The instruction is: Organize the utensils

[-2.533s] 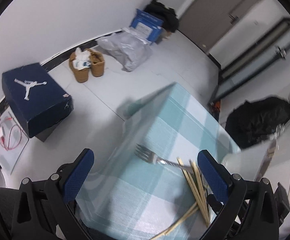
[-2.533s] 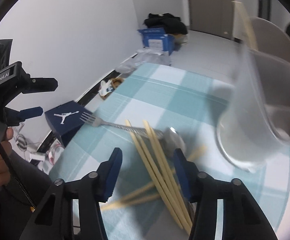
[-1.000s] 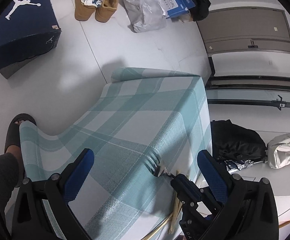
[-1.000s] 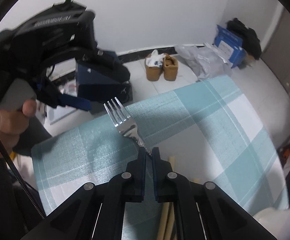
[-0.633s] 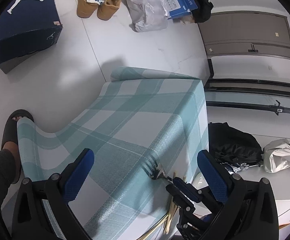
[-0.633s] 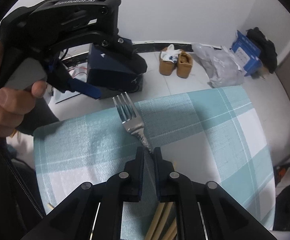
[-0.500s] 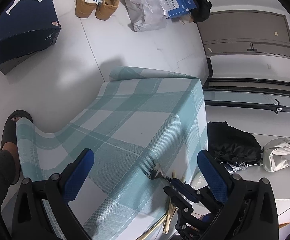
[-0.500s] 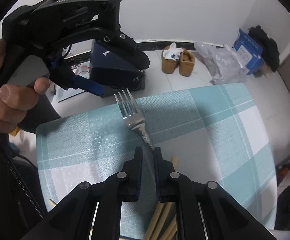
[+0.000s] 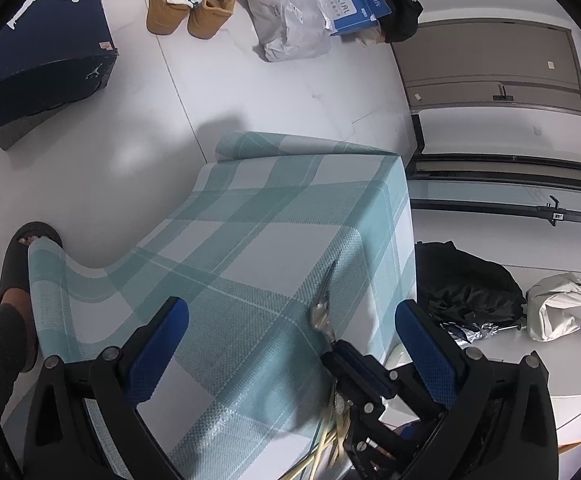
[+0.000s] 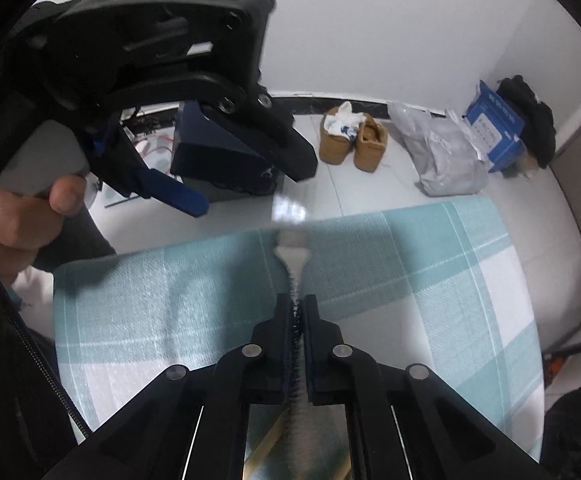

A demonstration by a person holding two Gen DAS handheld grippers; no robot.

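Note:
My right gripper is shut on the handle of a silver fork, held above the teal checked tablecloth; the fork is blurred by motion. In the left wrist view the same fork sticks out of the right gripper, with the tines seen edge-on. My left gripper is open and empty, held high over the table; it also shows in the right wrist view. Wooden chopsticks lie on the cloth under the right gripper.
The tablecloth hangs over the table's edges. On the floor are a dark blue shoebox, brown boots, a grey plastic bag, a blue carton and a black bag. A person's sandalled foot is at left.
The fork has rolled in the right gripper, from tines seen flat to edge-on, and points straighter ahead. The left gripper has come closer to the right one.

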